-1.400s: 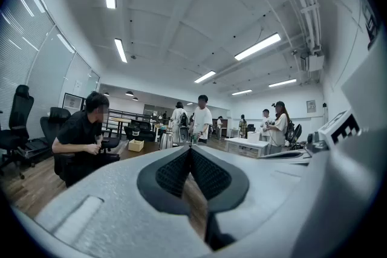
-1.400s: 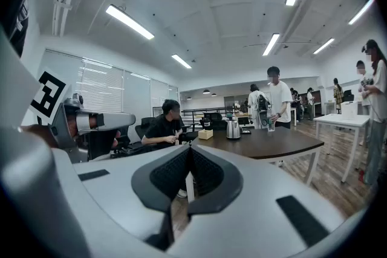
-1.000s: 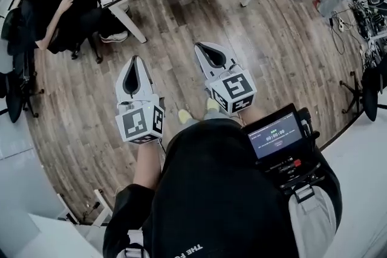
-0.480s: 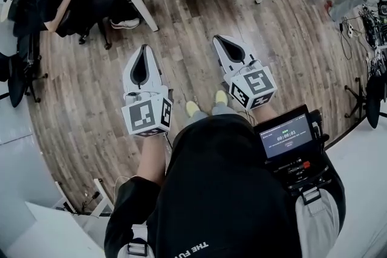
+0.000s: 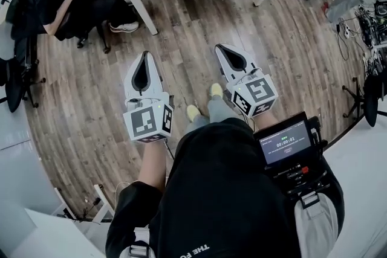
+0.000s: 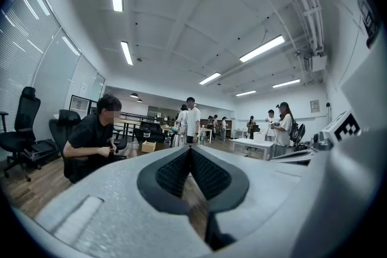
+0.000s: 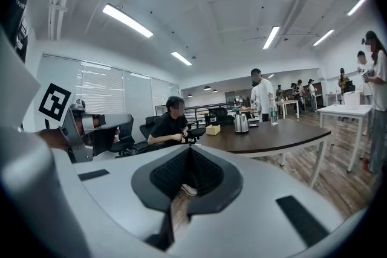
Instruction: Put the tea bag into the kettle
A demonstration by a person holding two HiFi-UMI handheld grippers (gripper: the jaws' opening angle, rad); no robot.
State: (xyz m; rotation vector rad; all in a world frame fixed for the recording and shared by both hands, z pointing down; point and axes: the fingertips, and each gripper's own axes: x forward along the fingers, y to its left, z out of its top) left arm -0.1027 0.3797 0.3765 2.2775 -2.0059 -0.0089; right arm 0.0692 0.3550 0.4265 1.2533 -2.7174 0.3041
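Our left tool and right tool are clenched on nothing above the wood floor. The kettle stands far off on the table, near a small box. A person sits there.

The kettle was small, of silvery metal with a dark top. It stood upright on the far dark-brown surface, toward its left part and back from the near edge, just right of a small tan box.
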